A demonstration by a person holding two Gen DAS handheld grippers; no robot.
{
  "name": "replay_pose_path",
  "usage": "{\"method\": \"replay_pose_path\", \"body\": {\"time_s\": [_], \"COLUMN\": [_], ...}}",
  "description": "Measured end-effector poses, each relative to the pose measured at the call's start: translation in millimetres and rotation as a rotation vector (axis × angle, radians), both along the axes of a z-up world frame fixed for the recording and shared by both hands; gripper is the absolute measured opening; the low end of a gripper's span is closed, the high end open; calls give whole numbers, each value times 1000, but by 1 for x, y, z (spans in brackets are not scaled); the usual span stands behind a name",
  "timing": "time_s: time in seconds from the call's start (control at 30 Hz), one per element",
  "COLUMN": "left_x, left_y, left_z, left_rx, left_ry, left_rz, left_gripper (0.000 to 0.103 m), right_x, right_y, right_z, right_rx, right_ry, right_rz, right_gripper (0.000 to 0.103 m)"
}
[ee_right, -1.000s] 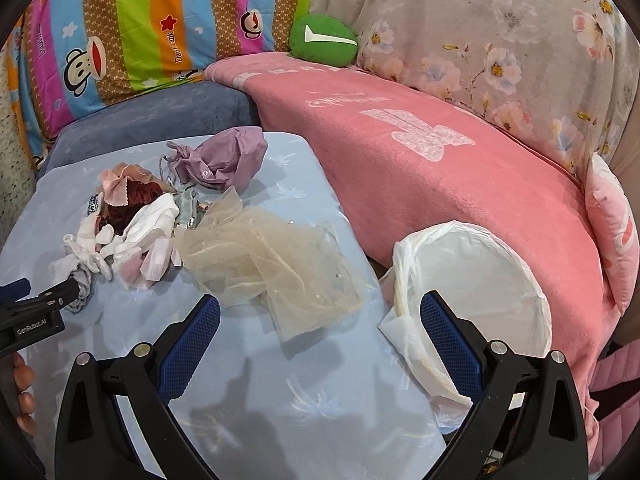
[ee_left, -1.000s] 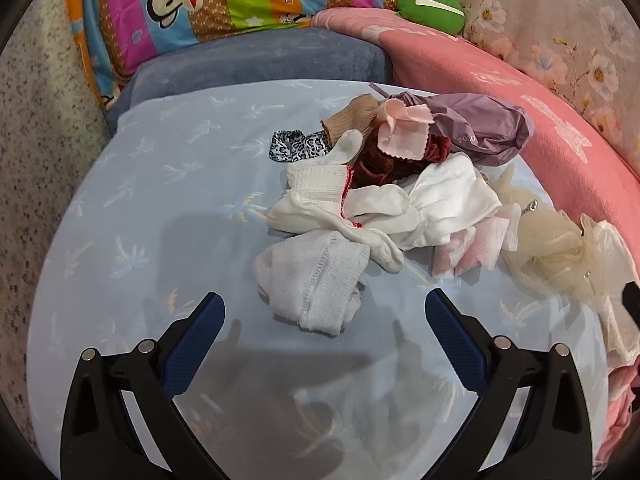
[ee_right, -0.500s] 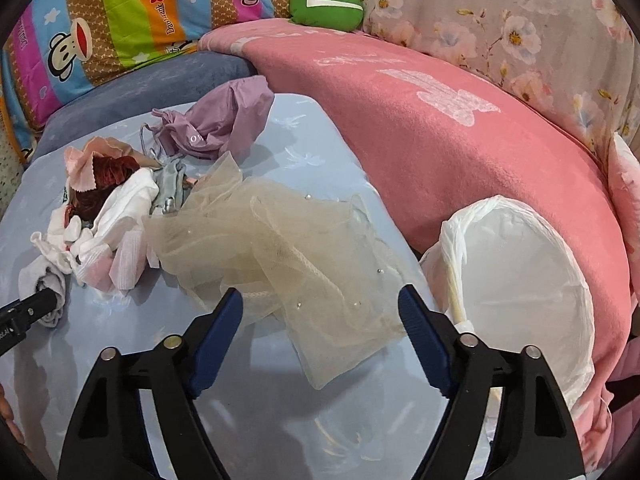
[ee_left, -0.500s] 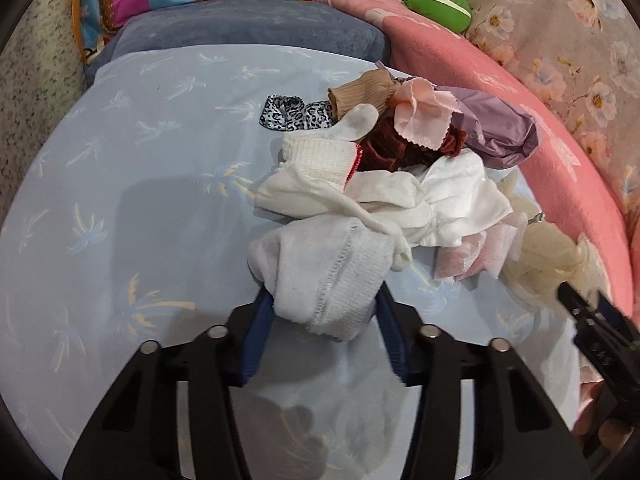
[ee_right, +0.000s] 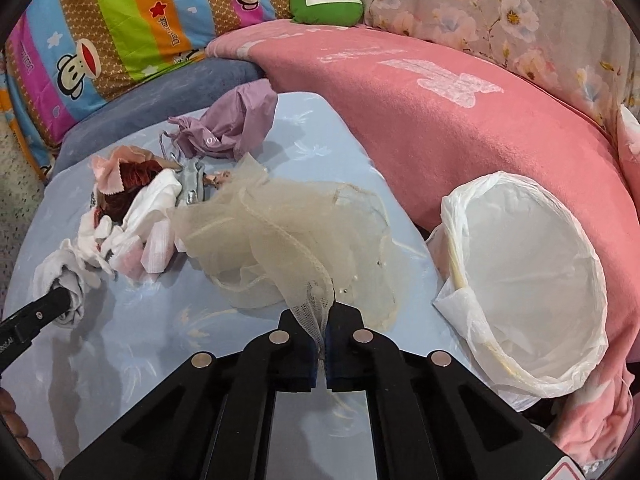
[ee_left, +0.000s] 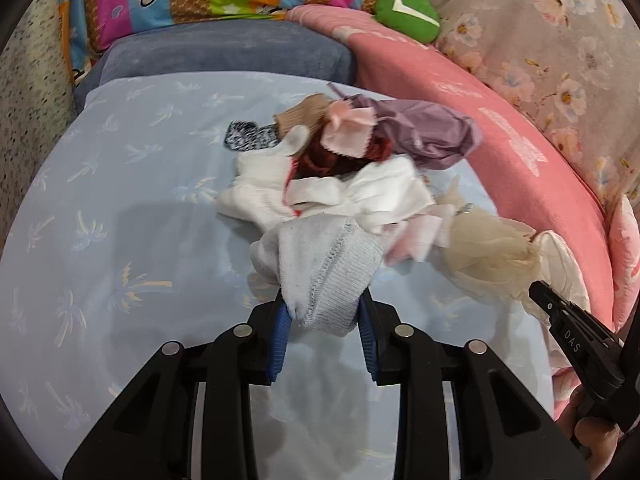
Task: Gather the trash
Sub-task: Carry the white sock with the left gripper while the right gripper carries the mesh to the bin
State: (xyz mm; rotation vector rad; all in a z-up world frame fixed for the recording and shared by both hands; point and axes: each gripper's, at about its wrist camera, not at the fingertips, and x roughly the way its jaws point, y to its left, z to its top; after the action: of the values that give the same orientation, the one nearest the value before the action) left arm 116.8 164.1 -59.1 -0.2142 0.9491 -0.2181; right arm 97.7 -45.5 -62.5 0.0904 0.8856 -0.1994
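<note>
A heap of cloth scraps [ee_left: 340, 172] lies on the light blue sheet [ee_left: 120, 220]. My left gripper [ee_left: 324, 320] is shut on a white knitted sock [ee_left: 328, 272] at the heap's near edge; the sock also shows in the right wrist view [ee_right: 64, 280]. My right gripper [ee_right: 322, 336] is shut on a beige tulle cloth [ee_right: 288, 240], which is bunched up toward the fingers. The tulle also shows in the left wrist view [ee_left: 488, 260]. A trash bin lined with a white bag [ee_right: 520, 280] stands open at the right.
A purple drawstring bag [ee_right: 232, 128] lies behind the heap. A pink blanket [ee_right: 440, 120] rises along the right side. A grey cushion [ee_left: 224, 56], a striped monkey-print pillow [ee_right: 120, 28] and a green plush [ee_right: 326, 0] sit at the back.
Both grippers have closed: the left on the white sock, the right on the beige tulle. The tulle is now pulled up and bunched toward the right fingers.
</note>
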Motion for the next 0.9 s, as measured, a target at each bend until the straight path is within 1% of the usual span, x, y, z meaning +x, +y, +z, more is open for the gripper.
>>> {"method": "replay_pose_path", "body": {"time_s": [0.17, 0.4, 0.5, 0.7, 0.9], "left_x": [-12, -22, -27, -34, -40], "left_y": [-21, -50, -66, -107, -153], "left_z": [19, 36, 44, 57, 69], "left_rx": [6, 15, 17, 26, 19], "left_ry": [-42, -85, -101, -137, -165], "left_rz": [-48, -122, -163, -256, -352], "left_gripper": [30, 30, 30, 30, 30], "right_x": [-20, -46, -55, -71, -84], "right_y": [-7, -28, -43, -75, -112], "right_z": [30, 70, 83, 101, 116], "right_rx": [15, 34, 48, 40, 29], "right_ry": [-68, -163, -190, -236, -276], "right_rz": [-1, -18, -38, -86, -139], "right_gripper": [1, 1, 1, 1, 1]}}
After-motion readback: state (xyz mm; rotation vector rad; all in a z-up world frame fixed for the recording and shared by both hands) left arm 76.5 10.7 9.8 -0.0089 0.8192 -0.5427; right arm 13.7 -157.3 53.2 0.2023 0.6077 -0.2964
